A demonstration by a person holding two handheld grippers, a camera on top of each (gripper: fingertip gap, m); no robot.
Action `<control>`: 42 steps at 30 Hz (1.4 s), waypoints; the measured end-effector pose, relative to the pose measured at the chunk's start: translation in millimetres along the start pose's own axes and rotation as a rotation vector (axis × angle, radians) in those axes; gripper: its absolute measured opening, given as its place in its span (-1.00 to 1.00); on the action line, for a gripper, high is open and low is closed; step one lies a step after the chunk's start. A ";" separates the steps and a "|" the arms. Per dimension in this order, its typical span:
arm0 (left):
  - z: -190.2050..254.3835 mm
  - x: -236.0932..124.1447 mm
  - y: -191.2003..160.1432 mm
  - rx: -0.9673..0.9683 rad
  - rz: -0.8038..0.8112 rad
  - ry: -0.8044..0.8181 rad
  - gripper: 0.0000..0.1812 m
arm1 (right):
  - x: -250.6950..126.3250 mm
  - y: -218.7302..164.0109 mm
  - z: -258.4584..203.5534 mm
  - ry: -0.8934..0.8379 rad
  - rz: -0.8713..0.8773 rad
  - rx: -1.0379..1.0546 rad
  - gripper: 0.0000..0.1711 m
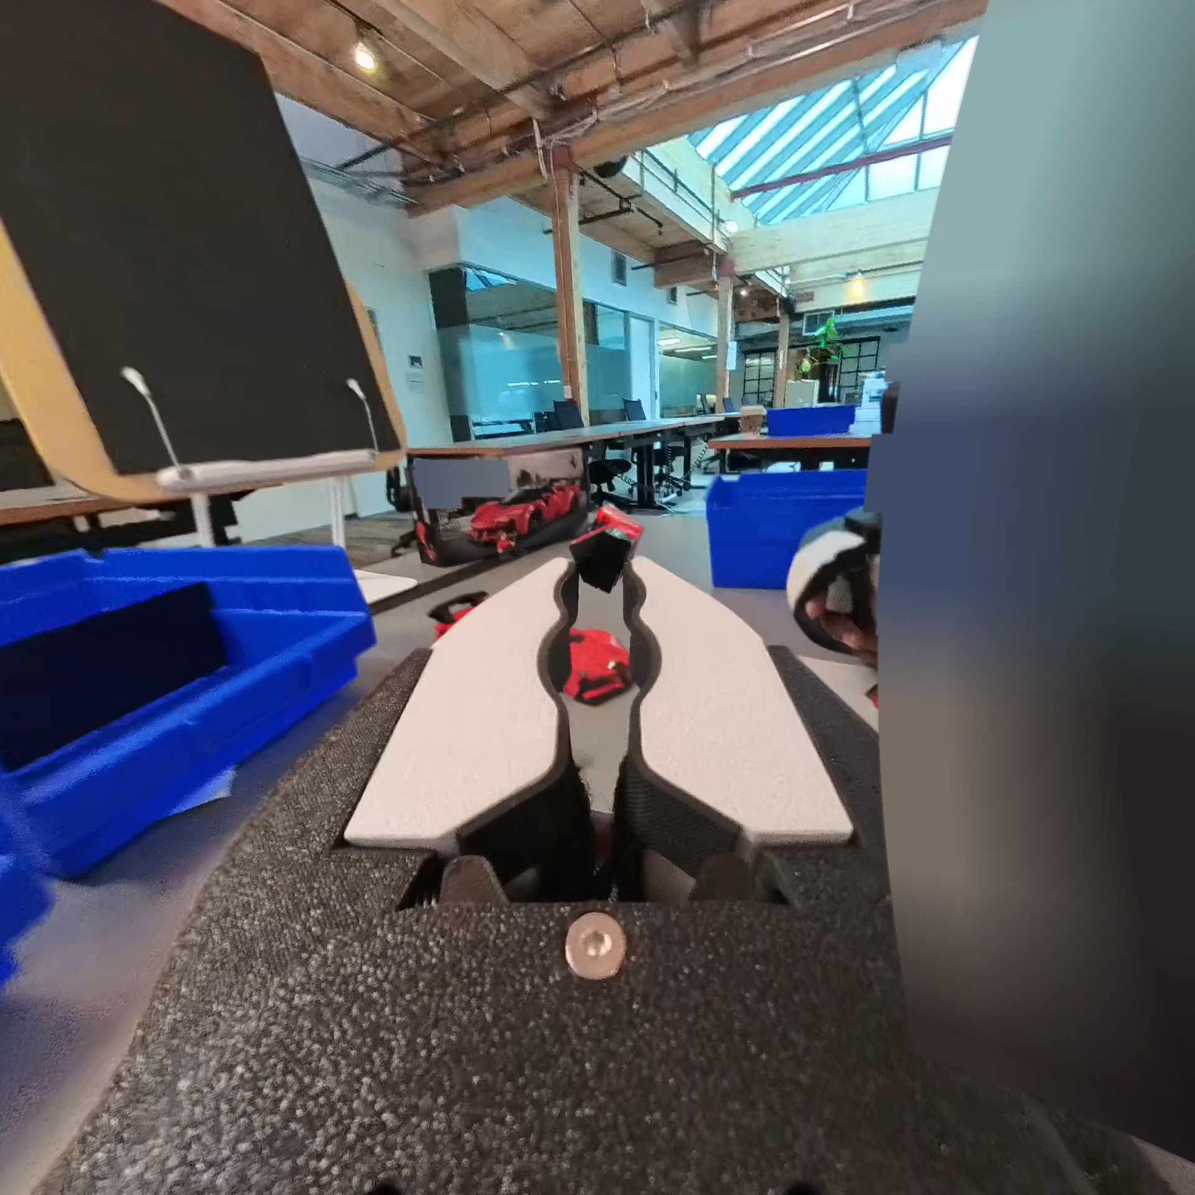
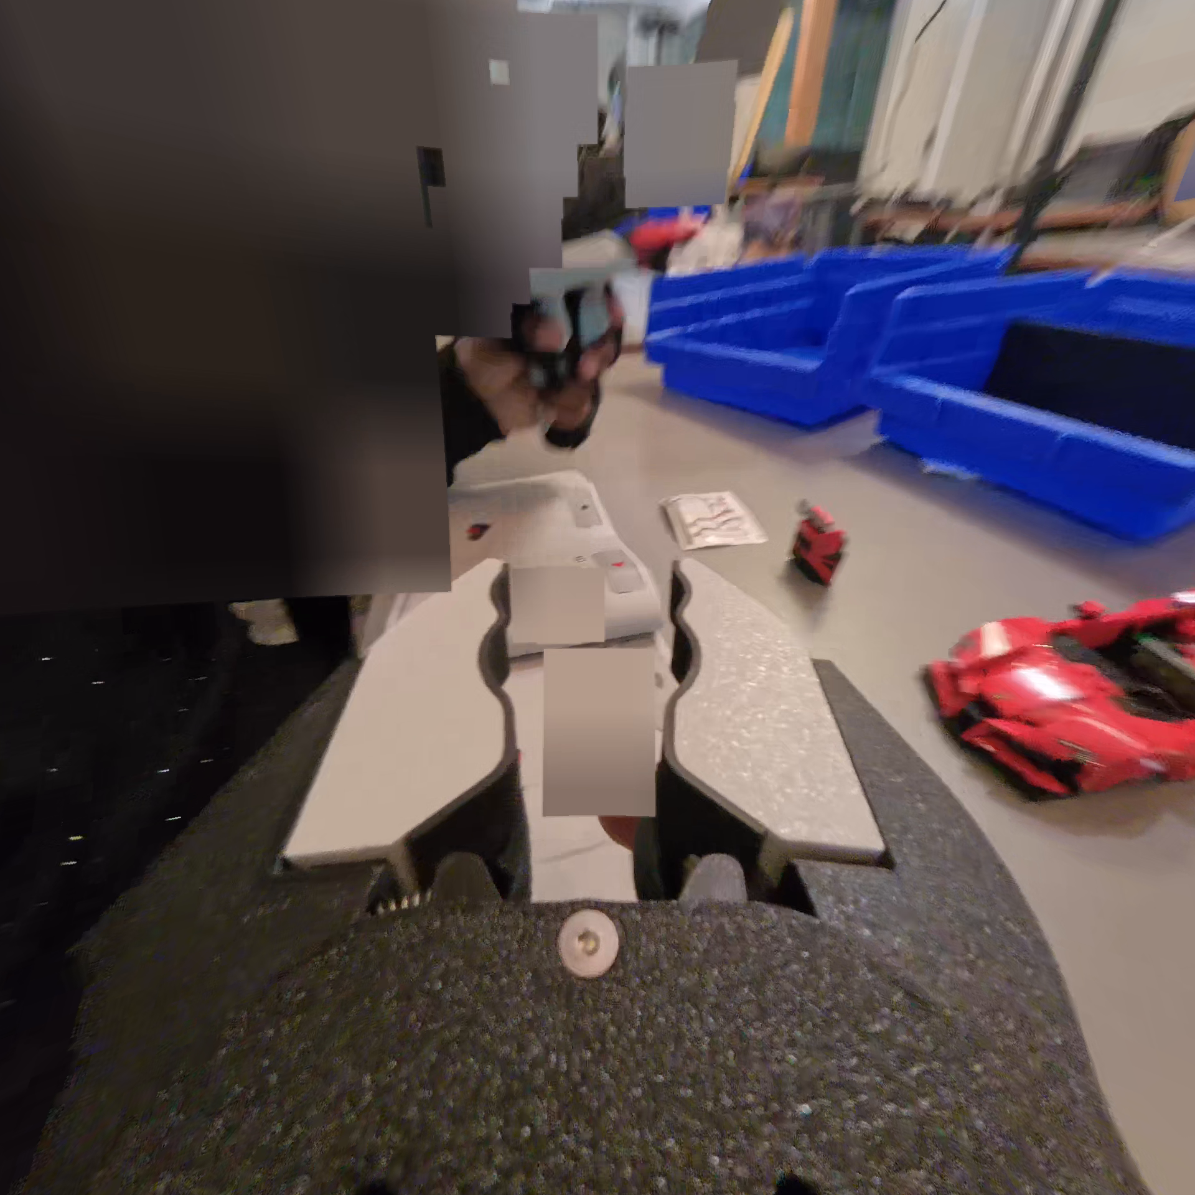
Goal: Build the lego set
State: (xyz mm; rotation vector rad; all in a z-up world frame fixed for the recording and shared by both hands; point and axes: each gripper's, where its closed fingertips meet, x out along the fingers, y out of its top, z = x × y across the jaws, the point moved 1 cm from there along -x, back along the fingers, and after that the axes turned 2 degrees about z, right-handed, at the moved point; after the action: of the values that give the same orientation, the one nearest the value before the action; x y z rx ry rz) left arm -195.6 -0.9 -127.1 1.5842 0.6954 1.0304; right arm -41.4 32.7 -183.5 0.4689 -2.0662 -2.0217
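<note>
In the left wrist view my left gripper (image 1: 601, 566) is shut on a small black and red lego piece (image 1: 604, 549), held at the fingertips above the table. Through the gap between the fingers I see the red lego car (image 1: 595, 666) on the grey table. In the right wrist view my right gripper (image 2: 588, 579) is open and empty, over the open instruction booklet (image 2: 549, 511). The red car (image 2: 1067, 705) lies to its right. A small red and black sub-assembly (image 2: 818, 543) stands farther back. The left gripper (image 2: 569, 323), held by a hand, shows blurred beyond.
Blue bins stand at left (image 1: 161, 679) and far right (image 1: 782, 530), and along the back right (image 2: 905, 343). The lego box (image 1: 504, 511) stands behind the car. A book stand (image 1: 194, 258) rises at upper left. A small flat packet (image 2: 711, 520) lies by the booklet. The grippers' ends are close to 15 centimeters from one another.
</note>
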 end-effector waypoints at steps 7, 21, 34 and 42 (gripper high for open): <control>-39.1 -19.0 49.0 0.147 -0.127 0.019 -0.86 | 99.5 -23.1 -89.1 0.266 -0.451 -0.013 -0.17; -41.0 -69.5 90.8 0.160 -0.176 0.132 -0.86 | 152.9 -75.0 -134.5 0.237 -0.731 -0.245 -0.31; -37.7 -74.3 102.2 0.162 -0.119 0.141 -0.86 | 145.3 -74.4 -135.1 0.209 -0.681 -0.237 -0.93; -39.2 -72.9 100.0 0.157 -0.119 0.137 -0.86 | 143.6 -68.2 -135.1 0.219 -0.636 -0.157 -1.00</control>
State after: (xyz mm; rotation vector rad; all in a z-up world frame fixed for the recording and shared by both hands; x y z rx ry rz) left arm -271.1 -70.7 -47.8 1.5952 0.9723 1.0231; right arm -119.5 -146.4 -256.7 1.3869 -1.7458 -2.2880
